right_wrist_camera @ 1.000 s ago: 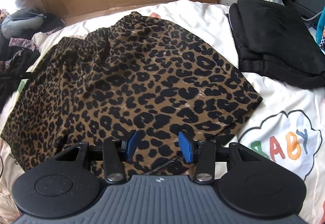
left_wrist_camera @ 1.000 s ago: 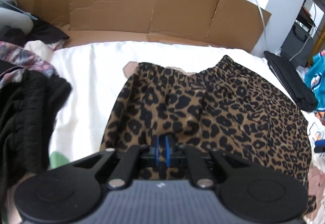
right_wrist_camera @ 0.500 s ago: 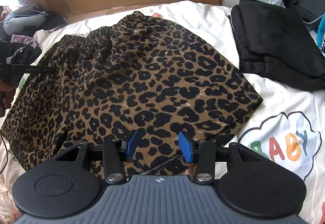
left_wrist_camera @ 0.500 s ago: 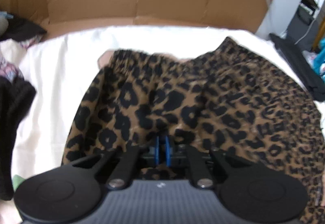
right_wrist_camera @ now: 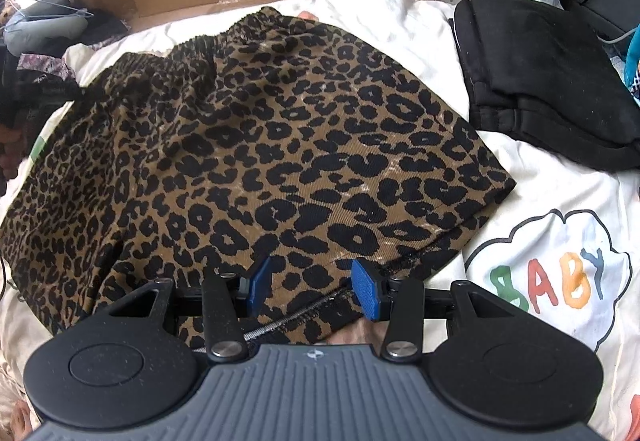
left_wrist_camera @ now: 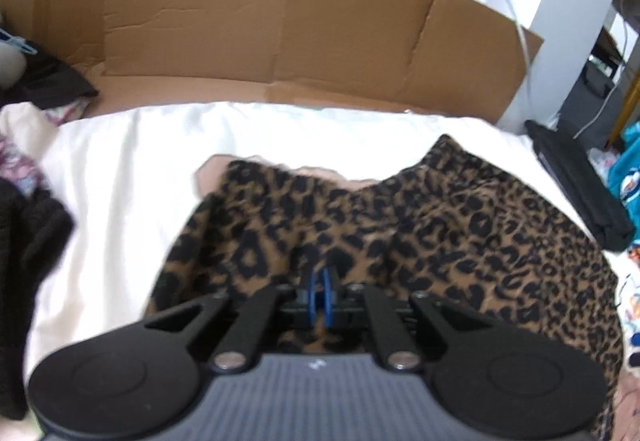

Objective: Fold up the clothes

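Pinching leopard shorts (left_wrist_camera: 460, 233): left gripper (left_wrist_camera: 319, 291) | right gripper (right_wrist_camera: 311, 283) wide over hem | white sheet (left_wrist_camera: 132, 177) bare leftward

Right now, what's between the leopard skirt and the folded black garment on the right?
Right wrist view: only a bare strip of white bedsheet separates the leopard skirt from the folded black garment; the two don't touch.

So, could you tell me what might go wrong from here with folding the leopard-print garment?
1. The left gripper is shut on the brown-and-black leopard-print garment while the right gripper stands open over its hem, so a one-sided lift could skew the fold.
2. The folded black garment lies close beside it and might be disturbed.
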Demonstrator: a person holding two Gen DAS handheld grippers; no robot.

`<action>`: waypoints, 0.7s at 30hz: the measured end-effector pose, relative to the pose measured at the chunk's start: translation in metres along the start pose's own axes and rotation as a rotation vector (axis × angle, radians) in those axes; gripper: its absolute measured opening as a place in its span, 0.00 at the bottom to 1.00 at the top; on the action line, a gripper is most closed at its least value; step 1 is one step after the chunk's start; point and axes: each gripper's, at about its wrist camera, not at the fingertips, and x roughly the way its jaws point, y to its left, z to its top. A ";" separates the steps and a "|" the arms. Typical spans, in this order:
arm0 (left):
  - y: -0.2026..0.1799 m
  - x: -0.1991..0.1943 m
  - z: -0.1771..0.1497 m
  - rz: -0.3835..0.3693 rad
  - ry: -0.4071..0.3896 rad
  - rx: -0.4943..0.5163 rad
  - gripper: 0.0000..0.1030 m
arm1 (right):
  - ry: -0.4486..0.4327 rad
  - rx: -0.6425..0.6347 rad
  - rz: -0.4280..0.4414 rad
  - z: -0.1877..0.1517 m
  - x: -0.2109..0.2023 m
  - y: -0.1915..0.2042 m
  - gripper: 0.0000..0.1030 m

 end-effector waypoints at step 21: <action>0.021 0.023 0.000 0.041 -0.006 0.009 0.05 | 0.027 -0.035 0.018 0.005 0.012 0.023 0.50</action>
